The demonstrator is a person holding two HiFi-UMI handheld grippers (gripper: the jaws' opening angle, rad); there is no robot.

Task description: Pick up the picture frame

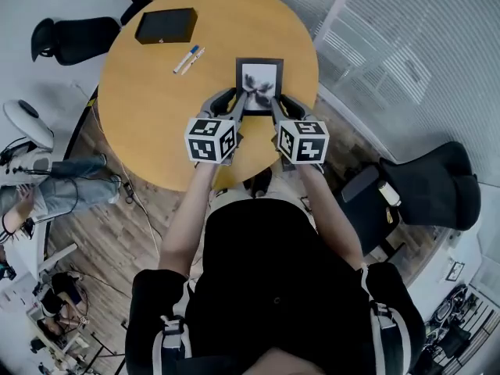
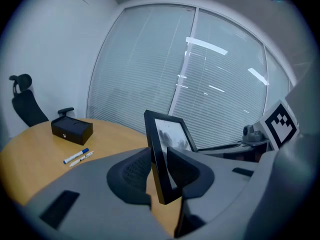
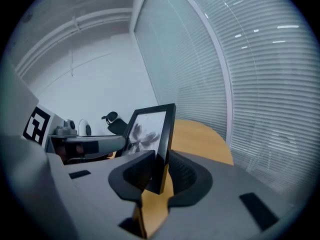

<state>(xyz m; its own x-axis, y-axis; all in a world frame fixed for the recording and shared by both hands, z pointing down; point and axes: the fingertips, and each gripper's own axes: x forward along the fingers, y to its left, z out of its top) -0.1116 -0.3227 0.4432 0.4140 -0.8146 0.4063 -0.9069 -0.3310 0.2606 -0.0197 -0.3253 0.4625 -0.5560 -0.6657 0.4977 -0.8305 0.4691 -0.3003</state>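
Grip: left gripper (image 1: 237, 104) and right gripper (image 1: 276, 106) jaws each clamped on side edge of picture frame (image 1: 259, 84), seemingly clear of table (image 1: 156, 108). Match height both sides, squeeze evenly, avoid twisting.

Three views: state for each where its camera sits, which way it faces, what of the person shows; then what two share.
Head view: on the head, facing steeply down at the table; torso, arms, left gripper and right gripper show.
Left gripper view: on that gripper, along its jaws toward blinds; its jaws and the right gripper show.
Right gripper view: likewise, toward wall and blinds; jaws and left gripper show.
Shared: both gripper views show the clamped frame.
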